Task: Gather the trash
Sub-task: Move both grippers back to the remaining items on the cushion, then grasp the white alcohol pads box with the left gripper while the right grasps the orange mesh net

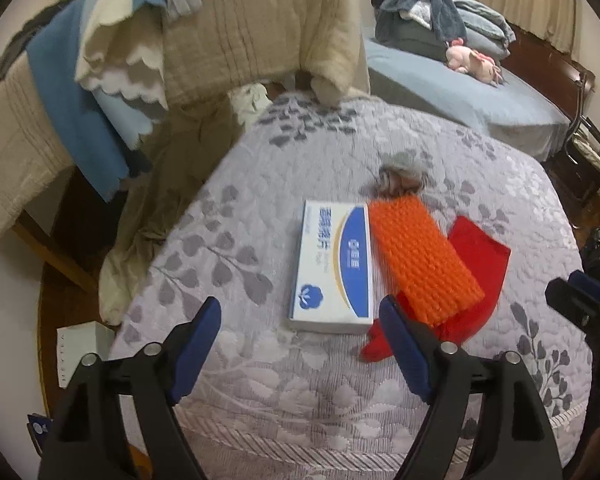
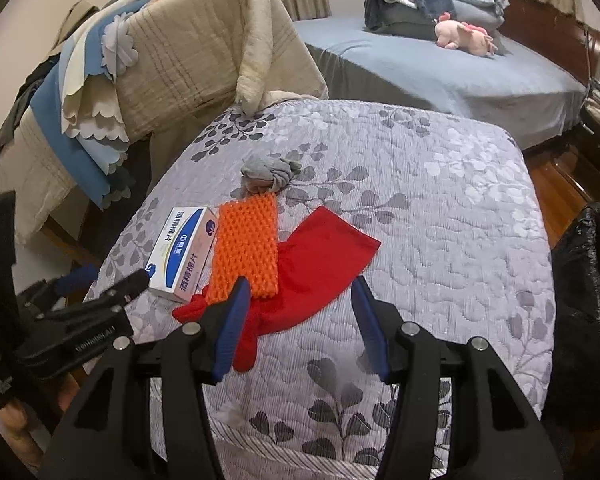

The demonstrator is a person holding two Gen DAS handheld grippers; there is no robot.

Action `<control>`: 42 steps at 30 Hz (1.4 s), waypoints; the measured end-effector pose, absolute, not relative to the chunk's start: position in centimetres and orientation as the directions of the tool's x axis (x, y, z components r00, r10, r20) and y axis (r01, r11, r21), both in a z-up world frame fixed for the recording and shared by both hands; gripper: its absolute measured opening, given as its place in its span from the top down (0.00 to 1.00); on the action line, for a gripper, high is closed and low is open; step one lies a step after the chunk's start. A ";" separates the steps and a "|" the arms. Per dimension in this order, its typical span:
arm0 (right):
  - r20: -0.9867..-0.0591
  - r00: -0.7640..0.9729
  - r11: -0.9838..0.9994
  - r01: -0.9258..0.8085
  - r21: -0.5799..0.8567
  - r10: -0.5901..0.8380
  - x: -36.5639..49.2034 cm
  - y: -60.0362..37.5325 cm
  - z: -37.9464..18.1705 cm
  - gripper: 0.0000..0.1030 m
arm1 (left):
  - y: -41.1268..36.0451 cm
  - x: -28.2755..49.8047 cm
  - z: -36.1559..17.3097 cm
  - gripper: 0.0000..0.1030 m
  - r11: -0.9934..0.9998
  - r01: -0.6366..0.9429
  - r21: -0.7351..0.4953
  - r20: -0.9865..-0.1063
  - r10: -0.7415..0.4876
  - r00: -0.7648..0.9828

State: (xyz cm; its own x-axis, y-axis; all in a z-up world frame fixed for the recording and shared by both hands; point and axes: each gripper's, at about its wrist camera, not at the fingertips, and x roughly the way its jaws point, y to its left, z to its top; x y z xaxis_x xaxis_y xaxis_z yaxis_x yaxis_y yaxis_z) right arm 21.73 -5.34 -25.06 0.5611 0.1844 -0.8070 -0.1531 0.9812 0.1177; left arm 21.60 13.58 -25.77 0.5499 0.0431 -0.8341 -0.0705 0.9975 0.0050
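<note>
- We are finding the left gripper [image 1: 300, 354] hovering with its jaws spread and nothing between them, low over the near edge of the quilted surface [image 2: 440, 220].
- We are noting the white and blue box [image 1: 332, 268] lying flat just ahead of that gripper, its long side touching the orange mesh sleeve [image 1: 422, 258]; a squarer approach across the box's narrow width is looking advisable.
- We are seeing the mesh sleeve resting partly on the red cloth [image 2: 324, 256], with a grey wad [image 2: 270, 172] just beyond.
- We are recording the right gripper [image 2: 298, 322] parted and empty above the red cloth; pinching one layer only is looking wise.
- We are judging the black bag [image 2: 584, 312] at far right to be the drop point.
</note>
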 end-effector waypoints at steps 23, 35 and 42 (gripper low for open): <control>-0.834 0.498 0.968 -0.196 0.159 0.238 24.9 -1.9 -29.3 0.55 | 14.4 25.1 -30.1 0.46 0.999 -0.035 -0.031 -0.869 -0.009 0.495; -0.857 0.451 0.961 -0.223 0.162 0.249 26.3 -0.1 -32.0 0.78 | 16.0 25.0 -30.0 0.46 0.998 -0.053 -0.033 -0.865 -0.002 0.501; -0.847 0.464 0.958 -0.233 0.165 0.259 26.2 -0.3 -30.9 0.82 | 15.8 24.3 -28.7 0.46 0.997 -0.063 -0.047 -0.853 -0.007 0.522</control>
